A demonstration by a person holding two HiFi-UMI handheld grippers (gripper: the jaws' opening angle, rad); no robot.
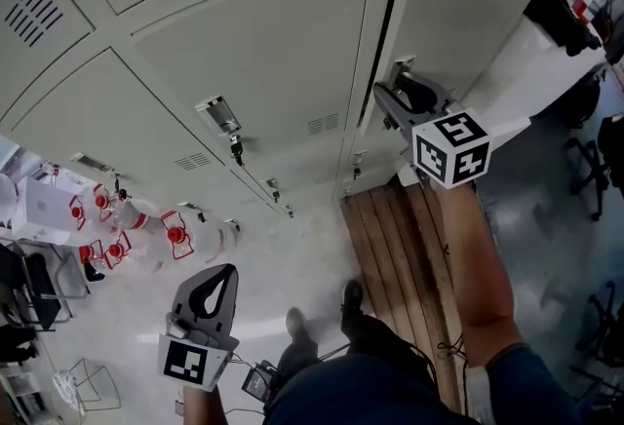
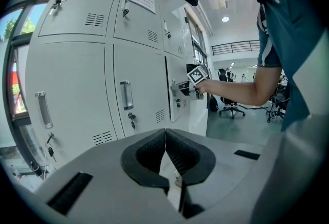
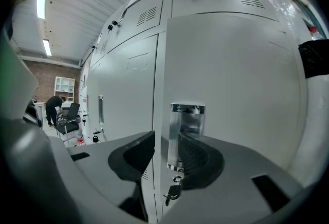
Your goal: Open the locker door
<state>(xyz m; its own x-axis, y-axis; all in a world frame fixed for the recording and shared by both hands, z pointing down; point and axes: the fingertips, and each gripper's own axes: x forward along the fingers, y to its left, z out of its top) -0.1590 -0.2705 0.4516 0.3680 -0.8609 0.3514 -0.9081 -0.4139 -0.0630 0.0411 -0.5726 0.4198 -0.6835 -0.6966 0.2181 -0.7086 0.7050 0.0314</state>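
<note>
Door (image 1: 458, 23): ajar, with a dark gap along the edge by its handle (image 3: 187, 115).
Right claw (image 3: 167, 151): you are pinching the door's edge at the handle, one jaw on each side of the edge.
Key (image 3: 172, 192): hangs just below the handle.
Left claw (image 2: 165, 135): pressed together on nothing; you hold it low, well away from the handle.
Lockers (image 2: 77, 89): shut doors, in a row to the left of the handle.

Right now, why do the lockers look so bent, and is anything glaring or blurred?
Left gripper view: wide lens bows the lockers, black corners, bright window at left. Right gripper view: same bowing; chrome handle shows reflections. Head view: lockers splay outward, lighting even.
</note>
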